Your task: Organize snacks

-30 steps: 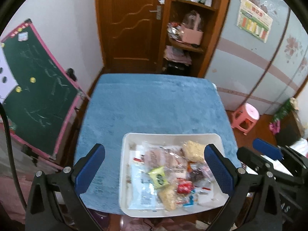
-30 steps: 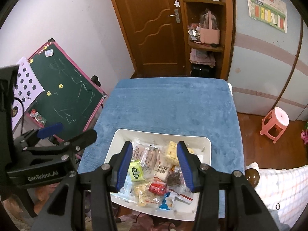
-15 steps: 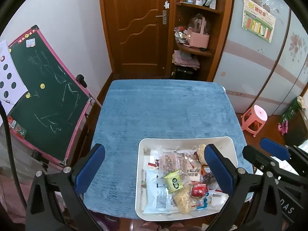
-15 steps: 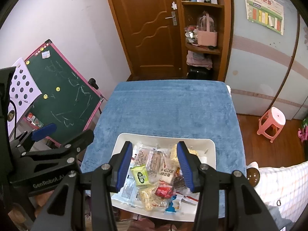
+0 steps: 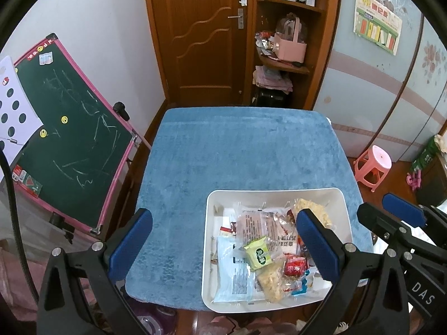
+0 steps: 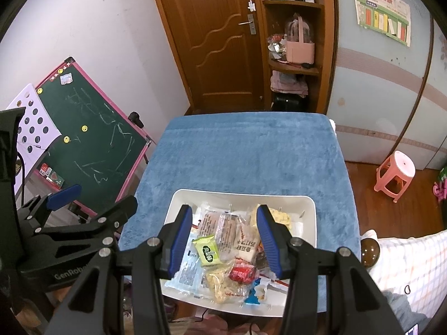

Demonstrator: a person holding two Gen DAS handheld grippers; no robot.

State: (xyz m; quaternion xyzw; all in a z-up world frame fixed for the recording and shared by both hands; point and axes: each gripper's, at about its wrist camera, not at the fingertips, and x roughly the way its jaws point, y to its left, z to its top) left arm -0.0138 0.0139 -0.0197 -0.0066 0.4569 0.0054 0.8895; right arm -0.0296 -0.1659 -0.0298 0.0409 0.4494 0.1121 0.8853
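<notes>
A white tray point(image 5: 209, 203) full of wrapped snacks sits at the near right of a blue-covered table point(image 5: 237, 145). It also shows in the right wrist view point(image 6: 307, 203). In it lie a green packet point(image 5: 258, 254) point(image 6: 208, 249), a red packet point(image 5: 293, 268) point(image 6: 241, 273), a clear long packet point(image 6: 223, 229) and a yellow crispy snack point(image 5: 314, 212). My left gripper point(image 5: 223, 237) is open and empty above the tray's left edge. My right gripper point(image 6: 225, 236) is open and empty above the tray's middle.
A green chalkboard easel point(image 5: 67, 139) stands left of the table. A wooden door point(image 5: 201, 36) and a corner shelf point(image 5: 285, 64) are behind it. A pink stool point(image 5: 374, 164) stands on the floor at right. The far half of the table point(image 6: 251, 148) holds nothing.
Both grippers have pulled back and up from the tray, and the left one has shifted left. The tray now sits lower and further right in the left wrist view. Both stay open.
</notes>
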